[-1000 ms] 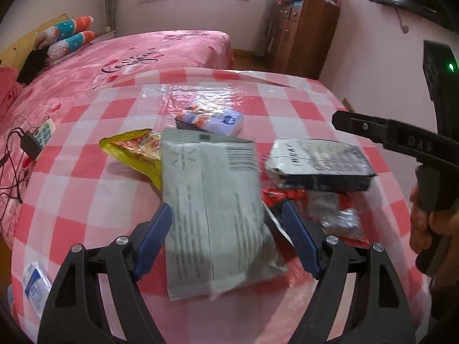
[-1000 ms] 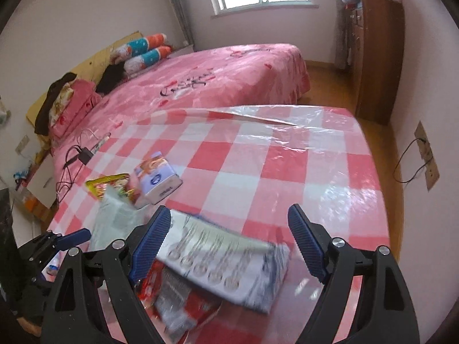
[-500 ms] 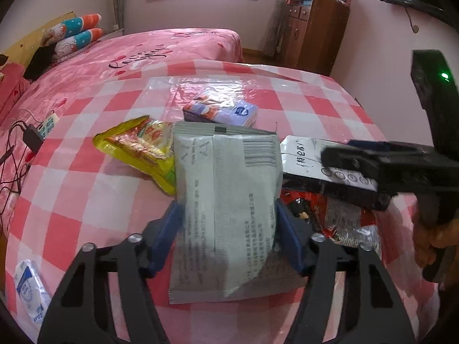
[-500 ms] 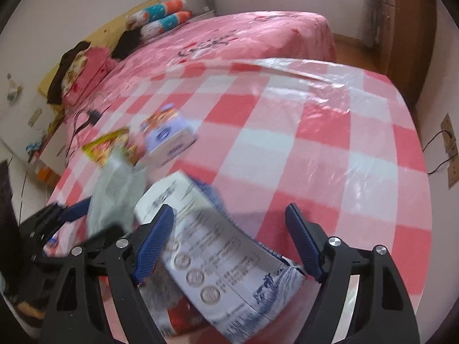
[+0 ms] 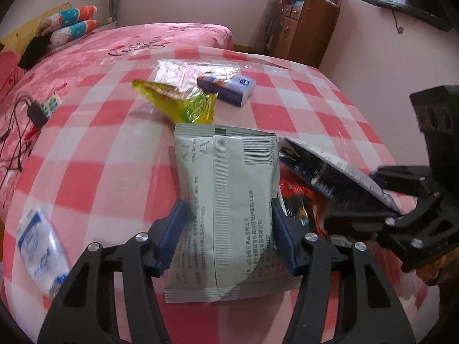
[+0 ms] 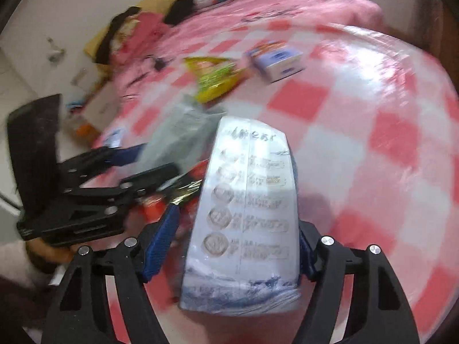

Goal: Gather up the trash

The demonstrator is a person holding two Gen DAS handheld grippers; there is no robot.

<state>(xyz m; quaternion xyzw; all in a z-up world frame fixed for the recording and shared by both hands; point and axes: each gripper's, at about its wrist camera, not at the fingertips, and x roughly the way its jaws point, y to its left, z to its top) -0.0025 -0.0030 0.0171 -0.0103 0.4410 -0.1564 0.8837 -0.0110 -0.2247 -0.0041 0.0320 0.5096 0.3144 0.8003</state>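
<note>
We have the left hand-held gripper (image 5: 228, 222) clamped on the grey wrapper (image 5: 226, 200) and the right hand-held gripper (image 6: 238, 245) clamped on the blue-white packet (image 6: 246, 215), both lifted, while the yellow wrapper (image 5: 183, 100), tissue pack (image 5: 228, 89) and red wrapper (image 5: 295, 197) remain on the tabletop (image 5: 100, 154).

A pale grey foil sachet (image 5: 229, 200) carries black print and a barcode. Beside it lie a yellow-green crinkled wrapper (image 5: 183, 103), a purple-white tissue box (image 5: 229, 86) and the red-and-white checked table (image 5: 94, 154).

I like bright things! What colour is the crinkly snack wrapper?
Yellow crinkly snack wrapper, clearest in left wrist view.
</note>
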